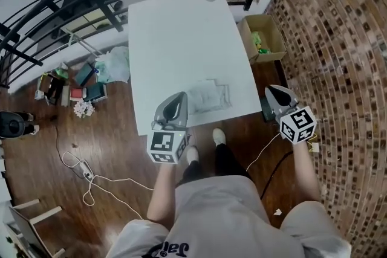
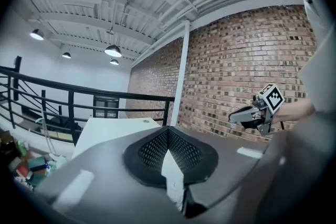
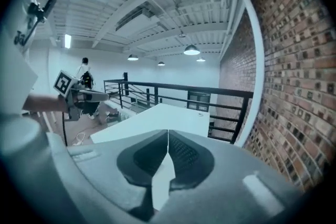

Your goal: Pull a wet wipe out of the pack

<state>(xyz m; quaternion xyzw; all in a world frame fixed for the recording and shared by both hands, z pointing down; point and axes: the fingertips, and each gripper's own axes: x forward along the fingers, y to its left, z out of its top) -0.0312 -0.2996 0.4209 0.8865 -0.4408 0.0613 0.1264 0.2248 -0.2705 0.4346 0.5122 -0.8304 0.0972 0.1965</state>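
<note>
Head view: a brick-walled loft with a wooden floor. A white worktop [image 1: 181,39] carries the wet wipe pack [image 1: 208,96] at its near edge, within easy reach. The left gripper [image 1: 179,101] and right gripper [image 1: 275,93] flank the pack, likely so 1 can steady it while 1 pulls.

Left gripper view: jaws clenched together, empty, aimed over the worktop.

Right gripper view: jaws likewise pressed together, holding nothing.
</note>
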